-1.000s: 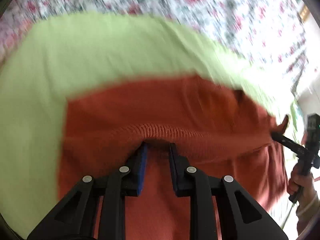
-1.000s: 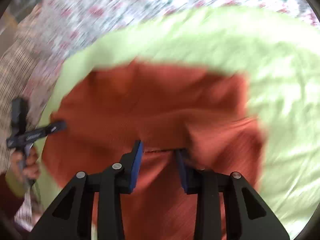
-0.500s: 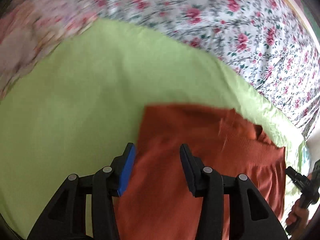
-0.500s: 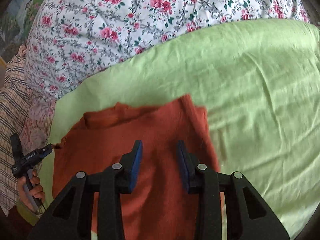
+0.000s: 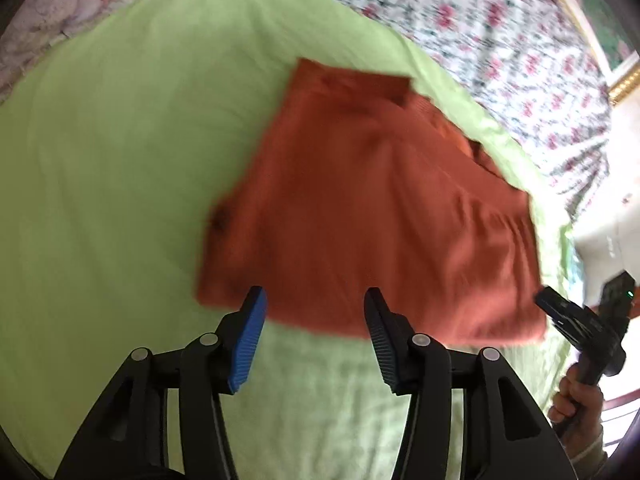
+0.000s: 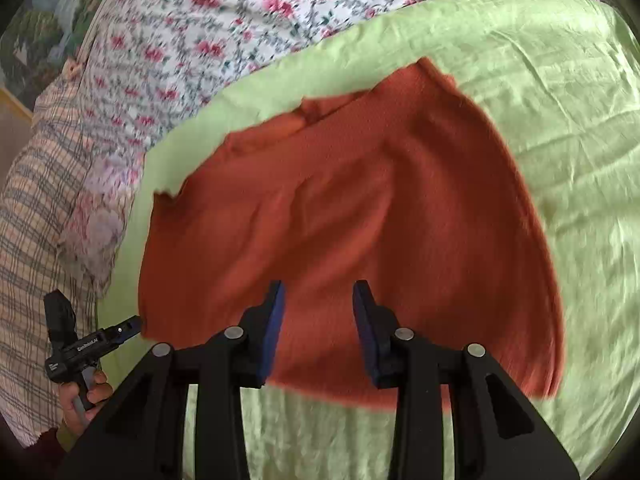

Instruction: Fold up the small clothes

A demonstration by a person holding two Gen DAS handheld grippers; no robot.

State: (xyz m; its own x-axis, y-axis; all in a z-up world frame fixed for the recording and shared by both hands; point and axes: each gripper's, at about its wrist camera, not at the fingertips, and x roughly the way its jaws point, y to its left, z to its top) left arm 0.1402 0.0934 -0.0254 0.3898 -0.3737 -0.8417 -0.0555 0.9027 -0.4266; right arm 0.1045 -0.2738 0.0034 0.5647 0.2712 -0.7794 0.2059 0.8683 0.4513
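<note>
Already the rust-orange knit garment (image 5: pixel 372 216) lies folded over on itself as a compact, roughly four-sided stack on the lime-green sheet (image 5: pixel 120 140) that covers the floral bedspread (image 6: pixel 248 20), so one fold looks done; layered edges show along its far side, and a further fold or a tidy-up probably remains. The left gripper (image 5: pixel 314 332) hangs at the near edge with its jaws spread, having just been opening, nothing between them. The right gripper (image 6: pixel 318 320) hovers over the near hem, jaws parted somewhat narrower, pinching nothing as far as the view shows.
</note>
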